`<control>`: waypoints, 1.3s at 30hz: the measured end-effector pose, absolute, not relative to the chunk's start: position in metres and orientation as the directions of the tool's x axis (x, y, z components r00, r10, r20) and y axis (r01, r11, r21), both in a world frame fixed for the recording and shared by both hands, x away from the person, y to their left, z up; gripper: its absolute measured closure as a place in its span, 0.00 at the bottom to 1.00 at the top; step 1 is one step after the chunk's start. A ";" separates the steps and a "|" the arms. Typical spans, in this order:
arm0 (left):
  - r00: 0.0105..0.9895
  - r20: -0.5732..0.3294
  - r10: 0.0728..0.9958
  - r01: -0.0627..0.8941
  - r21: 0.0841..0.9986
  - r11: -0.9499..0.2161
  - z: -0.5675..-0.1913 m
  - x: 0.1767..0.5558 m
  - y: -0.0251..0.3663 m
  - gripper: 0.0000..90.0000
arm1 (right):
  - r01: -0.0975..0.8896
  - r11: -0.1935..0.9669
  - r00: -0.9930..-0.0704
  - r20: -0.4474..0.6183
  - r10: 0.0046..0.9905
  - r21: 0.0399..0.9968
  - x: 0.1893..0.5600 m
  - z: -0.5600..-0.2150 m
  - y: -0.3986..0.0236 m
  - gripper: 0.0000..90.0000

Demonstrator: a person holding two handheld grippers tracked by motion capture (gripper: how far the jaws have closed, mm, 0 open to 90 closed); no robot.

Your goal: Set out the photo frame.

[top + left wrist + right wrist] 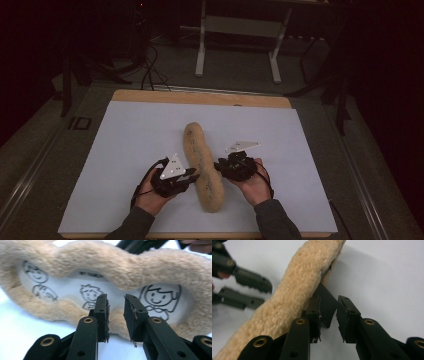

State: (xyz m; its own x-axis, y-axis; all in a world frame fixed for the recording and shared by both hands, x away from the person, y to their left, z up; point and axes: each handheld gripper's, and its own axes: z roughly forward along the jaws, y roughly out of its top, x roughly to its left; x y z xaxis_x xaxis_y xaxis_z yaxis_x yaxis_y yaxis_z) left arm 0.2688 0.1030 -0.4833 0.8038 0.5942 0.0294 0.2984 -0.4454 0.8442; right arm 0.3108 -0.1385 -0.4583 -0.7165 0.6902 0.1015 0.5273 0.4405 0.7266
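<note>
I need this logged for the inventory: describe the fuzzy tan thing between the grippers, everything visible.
The plush piece is long, wavy-edged and tan, fleecy like sherpa. Its white inner panel carries line-drawn cartoon faces and small print. It lies lengthwise on the white sheet. The left gripper and right gripper flank it, jaws parted, not clamping it.

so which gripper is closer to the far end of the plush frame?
Right. The right gripper sits beside the middle of the plush frame; the left gripper is lower, nearer its near end.

small blurred print on plush frame, unreadable
</note>
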 end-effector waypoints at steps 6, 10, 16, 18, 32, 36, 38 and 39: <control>0.764 0.032 0.645 0.330 0.839 -0.433 -0.481 0.278 0.112 0.75 | 0.533 0.424 -0.710 0.115 0.695 0.732 0.307 -0.457 -0.145 0.75; 0.733 0.023 0.680 0.360 0.835 -0.416 -0.483 0.285 0.116 0.73 | 0.538 0.401 -0.705 0.135 0.696 0.741 0.303 -0.456 -0.151 0.72; 0.698 0.020 0.716 0.390 0.828 -0.404 -0.486 0.296 0.120 0.72 | 0.535 0.390 -0.702 0.138 0.699 0.749 0.300 -0.455 -0.158 0.67; 0.690 0.023 0.723 0.400 0.821 -0.408 -0.487 0.299 0.121 0.71 | 0.535 0.384 -0.700 0.141 0.700 0.752 0.298 -0.454 -0.160 0.66; 0.668 0.030 0.743 0.425 0.804 -0.415 -0.488 0.310 0.122 0.70 | 0.524 0.327 -0.705 0.186 0.684 0.786 0.275 -0.436 -0.163 0.56; 0.665 0.030 0.746 0.429 0.802 -0.415 -0.487 0.311 0.122 0.70 | 0.533 0.322 -0.717 0.215 0.664 0.783 0.270 -0.434 -0.161 0.51; 0.664 0.031 0.747 0.429 0.803 -0.414 -0.487 0.312 0.122 0.70 | 0.534 0.325 -0.719 0.217 0.660 0.780 0.267 -0.435 -0.159 0.47; 0.664 0.030 0.747 0.429 0.803 -0.413 -0.487 0.312 0.122 0.70 | 0.533 0.327 -0.722 0.217 0.657 0.780 0.265 -0.436 -0.157 0.46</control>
State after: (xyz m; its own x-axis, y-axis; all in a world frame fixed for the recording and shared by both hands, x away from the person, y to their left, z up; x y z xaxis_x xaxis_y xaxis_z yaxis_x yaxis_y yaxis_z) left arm 0.3118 0.1225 -0.4870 0.6637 0.7474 0.0305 0.4287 -0.4135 0.8033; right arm 0.2654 -0.1574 -0.4356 -0.7217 0.6572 0.2174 0.5331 0.3274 0.7801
